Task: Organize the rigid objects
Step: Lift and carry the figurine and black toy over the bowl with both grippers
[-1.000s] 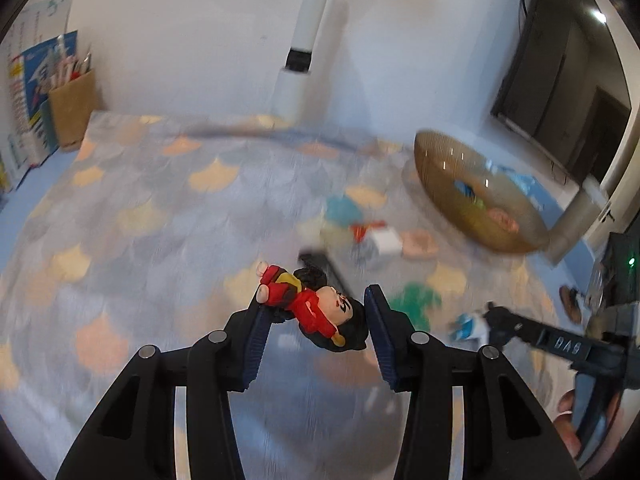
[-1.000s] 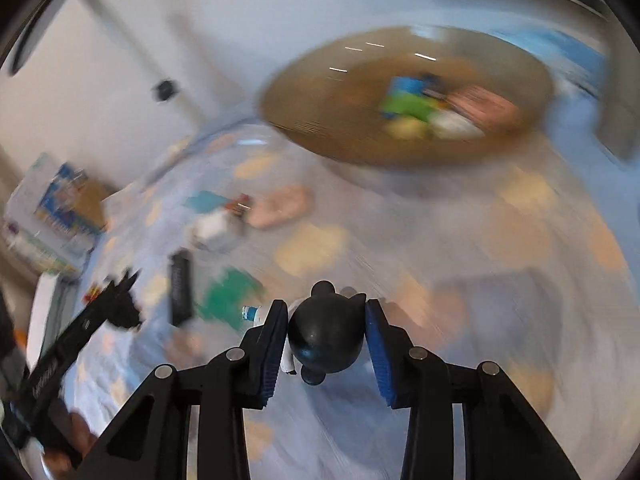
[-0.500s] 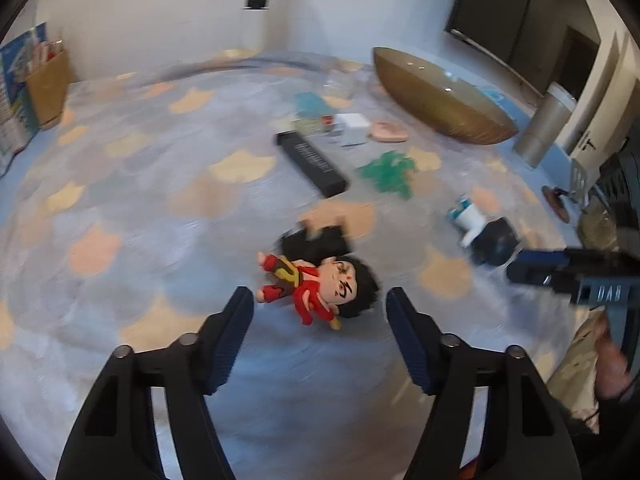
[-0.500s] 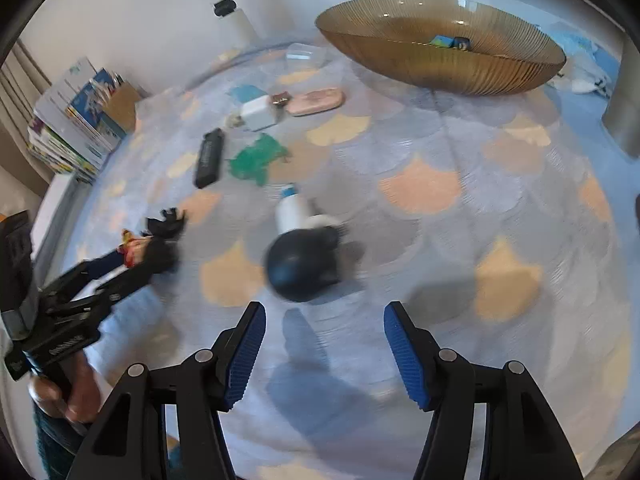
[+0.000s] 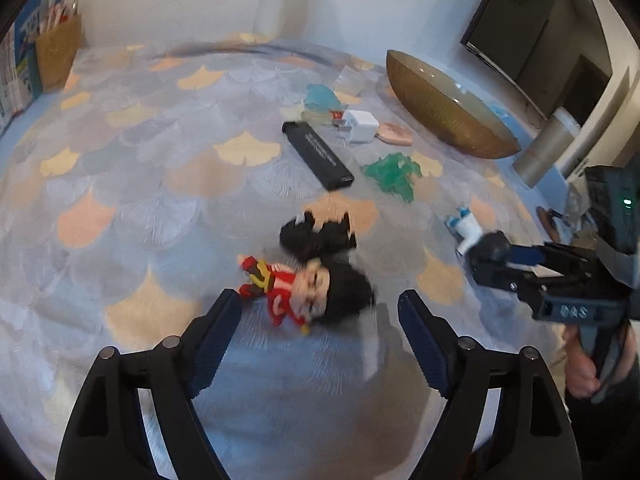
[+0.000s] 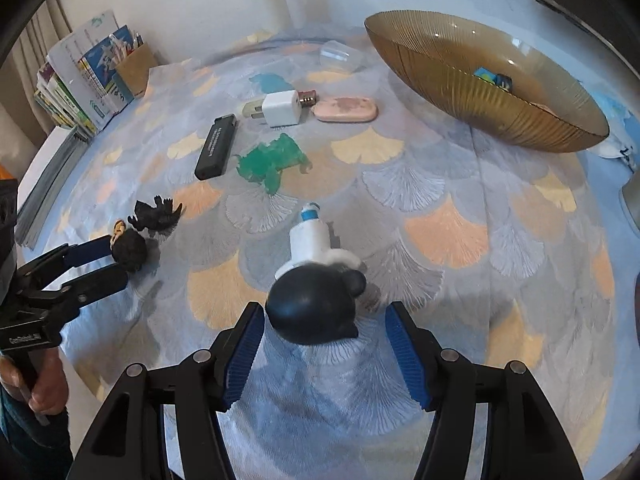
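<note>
My left gripper (image 5: 320, 320) is open, its jaws on either side of a red-suited doll with black hair (image 5: 308, 292) lying on the patterned cloth. A small black figure (image 5: 316, 234) lies just beyond it. My right gripper (image 6: 324, 344) is open around a black-headed, white-bodied figurine (image 6: 312, 300) lying on the cloth; it shows in the left wrist view too (image 5: 478, 240). A brown ribbed glass bowl (image 6: 460, 76) stands at the far right with a few items inside.
A black remote-like bar (image 6: 216, 146), green toy (image 6: 272, 162), white charger (image 6: 282, 108), pink case (image 6: 346, 111) and clear lid (image 6: 340, 55) lie mid-cloth. Books and a pencil box (image 6: 96, 80) stand at the far left. A grey cylinder (image 5: 544, 152) stands by the bowl.
Both grippers opened and released their figures onto the cloth a second ago, drew back, and now sit closer around them again.
</note>
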The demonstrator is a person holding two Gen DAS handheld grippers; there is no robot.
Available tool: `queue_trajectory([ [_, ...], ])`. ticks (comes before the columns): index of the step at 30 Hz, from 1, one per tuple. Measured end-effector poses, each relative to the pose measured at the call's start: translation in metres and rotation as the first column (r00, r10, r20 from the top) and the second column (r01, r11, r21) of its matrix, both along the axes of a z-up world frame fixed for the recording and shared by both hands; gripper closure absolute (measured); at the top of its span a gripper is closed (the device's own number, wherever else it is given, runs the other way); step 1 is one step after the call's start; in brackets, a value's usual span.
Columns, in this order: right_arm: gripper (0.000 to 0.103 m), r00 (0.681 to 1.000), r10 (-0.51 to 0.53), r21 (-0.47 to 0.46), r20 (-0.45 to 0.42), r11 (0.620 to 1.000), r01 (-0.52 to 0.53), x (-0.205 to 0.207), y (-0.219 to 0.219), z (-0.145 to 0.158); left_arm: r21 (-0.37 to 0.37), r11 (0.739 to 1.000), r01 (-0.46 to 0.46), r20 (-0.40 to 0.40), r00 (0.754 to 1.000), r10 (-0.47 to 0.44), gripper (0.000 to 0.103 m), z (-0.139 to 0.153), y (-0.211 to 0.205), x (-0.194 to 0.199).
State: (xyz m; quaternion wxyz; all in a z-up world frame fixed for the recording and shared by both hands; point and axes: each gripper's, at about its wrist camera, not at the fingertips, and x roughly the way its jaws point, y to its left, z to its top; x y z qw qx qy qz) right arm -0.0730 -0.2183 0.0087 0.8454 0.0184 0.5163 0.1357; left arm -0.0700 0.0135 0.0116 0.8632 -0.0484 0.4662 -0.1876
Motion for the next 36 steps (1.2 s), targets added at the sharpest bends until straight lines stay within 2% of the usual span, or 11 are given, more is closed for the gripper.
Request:
queue_trajectory([
  [2,0.037,1.0,-0.006,0.015,0.003,1.0,0.006,0.004,0.0,-0.001,0.027,1.0,-0.011,0.014,1.0,0.011,0.024,-0.001,-0.006,0.003],
  [3,0.028,1.0,-0.011,0.028,0.002,1.0,0.011,0.005,0.001,-0.001,0.034,0.999,-0.009,0.022,1.0,0.009,0.025,-0.001,-0.007,0.003],
  [5,0.019,1.0,-0.017,0.05,0.008,0.999,0.017,0.006,0.007,-0.002,0.024,1.0,-0.006,0.032,0.999,0.005,0.026,-0.001,-0.005,0.003],
  [8,0.019,0.999,-0.018,-0.012,0.044,1.0,0.018,0.003,0.017,-0.004,0.01,1.0,-0.025,0.038,0.999,0.025,0.035,0.0,0.0,0.002],
  [10,0.028,0.998,-0.021,-0.011,0.063,1.0,0.022,0.0,0.017,-0.003,0.001,0.999,-0.032,0.037,0.999,0.032,0.038,0.0,0.002,0.002],
  [12,0.057,0.997,-0.036,0.011,0.076,0.999,0.035,0.0,0.013,0.0,-0.02,0.999,-0.034,0.035,0.999,0.035,0.05,0.0,0.004,0.001],
  [14,0.063,0.995,-0.047,0.03,0.089,0.999,0.044,-0.001,0.008,0.002,-0.024,0.999,-0.048,0.038,0.998,0.049,0.05,0.0,0.003,0.001],
  [19,0.064,0.992,-0.048,0.031,0.116,0.999,0.044,-0.007,0.006,0.006,-0.033,0.998,-0.054,0.049,0.997,0.055,0.051,0.001,0.003,-0.006],
  [24,0.064,0.983,-0.057,0.056,0.175,0.997,0.048,-0.016,-0.002,0.026,-0.043,0.999,-0.021,0.083,0.996,0.025,0.051,0.016,0.0,-0.015],
  [31,0.064,0.953,-0.149,0.094,0.265,0.987,0.128,-0.021,-0.038,0.066,-0.058,0.997,0.045,0.204,0.978,-0.032,0.051,0.067,-0.02,-0.011],
  [36,0.064,0.914,-0.238,0.127,0.327,0.97,0.207,-0.017,-0.079,0.098,-0.025,0.993,0.118,0.282,0.954,-0.107,0.051,0.099,-0.058,0.008],
])
